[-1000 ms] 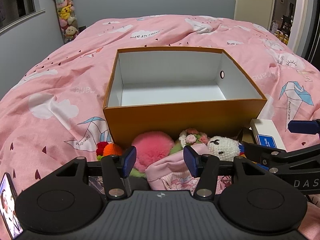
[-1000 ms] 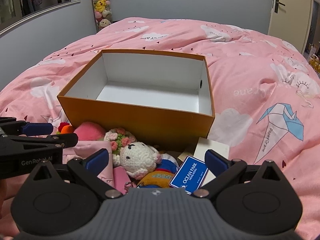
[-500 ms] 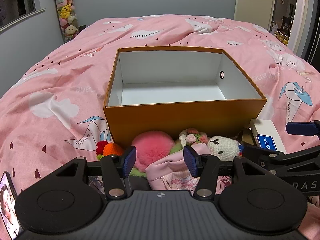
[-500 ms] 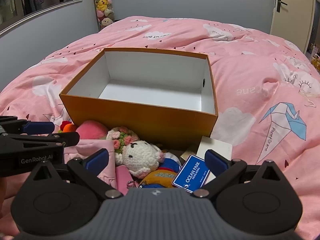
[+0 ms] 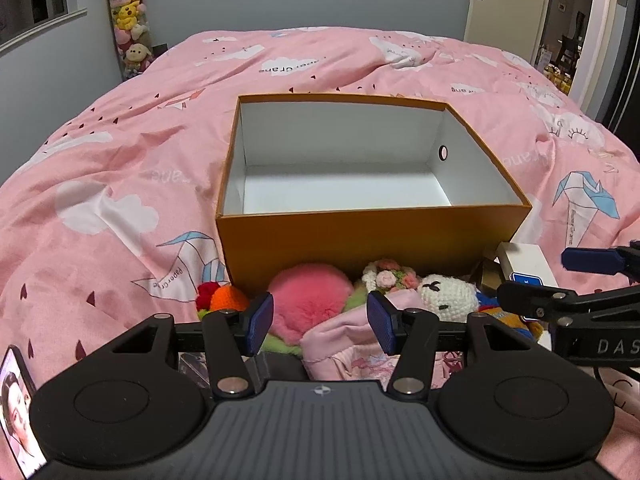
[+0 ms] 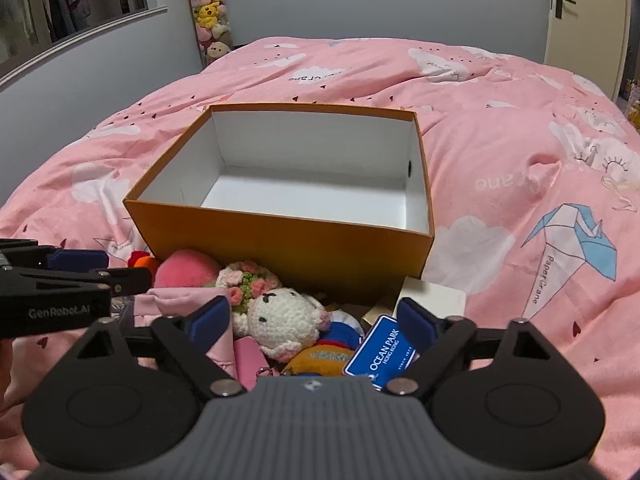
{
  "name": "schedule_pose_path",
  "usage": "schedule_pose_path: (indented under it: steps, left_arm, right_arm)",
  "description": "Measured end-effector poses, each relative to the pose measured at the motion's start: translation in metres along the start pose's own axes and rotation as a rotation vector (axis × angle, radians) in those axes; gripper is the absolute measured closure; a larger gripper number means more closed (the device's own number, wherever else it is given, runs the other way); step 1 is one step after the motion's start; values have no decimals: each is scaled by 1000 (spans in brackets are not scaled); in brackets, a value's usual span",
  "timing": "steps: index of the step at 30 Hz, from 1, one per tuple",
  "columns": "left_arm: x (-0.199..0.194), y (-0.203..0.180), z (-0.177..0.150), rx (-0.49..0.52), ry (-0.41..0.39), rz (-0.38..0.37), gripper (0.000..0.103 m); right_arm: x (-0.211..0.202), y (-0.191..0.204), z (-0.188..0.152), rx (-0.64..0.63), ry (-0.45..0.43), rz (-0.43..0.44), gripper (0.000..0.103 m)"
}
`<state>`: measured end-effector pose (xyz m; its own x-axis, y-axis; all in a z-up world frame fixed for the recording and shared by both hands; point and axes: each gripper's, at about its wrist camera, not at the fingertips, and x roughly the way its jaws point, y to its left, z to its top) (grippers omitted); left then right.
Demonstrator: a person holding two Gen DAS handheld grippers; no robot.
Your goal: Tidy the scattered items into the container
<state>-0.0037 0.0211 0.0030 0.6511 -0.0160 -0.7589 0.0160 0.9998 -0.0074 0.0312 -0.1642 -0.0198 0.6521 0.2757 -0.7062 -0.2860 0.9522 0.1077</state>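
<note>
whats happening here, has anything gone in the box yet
Nothing yet. A person holds a gripper in each hand above a pile of small things on a pink bedspread. The orange box behind the pile shows only its bare white inside. The left gripper is open in front of a pink pompom and a pink cloth. The right gripper is open around a white crocheted toy and a blue Ocean Park card. Neither holds anything.

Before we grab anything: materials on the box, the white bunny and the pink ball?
Orange box: likely cardboard, smooth matte orange outside, white lining, thin straight walls. White bunny: crocheted yarn, its stitch bumps visible. Pink ball: fluffy faux-fur pompom by its fuzzy outline, probably soft.
</note>
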Motion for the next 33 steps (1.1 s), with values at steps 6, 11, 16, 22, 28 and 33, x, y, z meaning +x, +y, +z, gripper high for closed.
schedule_pose_path:
  steps: [6,11,16,22,28,33]
  left_arm:
    - [1,16,0,-9,40,-61,52]
    - [2,19,-3,38,64,-143,52]
    - [12,15,-7,57,106,-163,50]
    - [23,27,-3,49,138,-132,50]
    - [39,57,12,-5,174,-28,50]
    - [68,76,21,-27,255,22,50]
  right_arm:
    - [6,-3,3,-6,36,42,38]
    - [16,-6,2,-17,89,87,39]
    - [26,-5,0,-52,126,96,40]
    - [41,-5,3,-88,158,119,45]
    - [61,-6,16,-118,184,158,45]
    - [80,-1,26,-196,226,204,45]
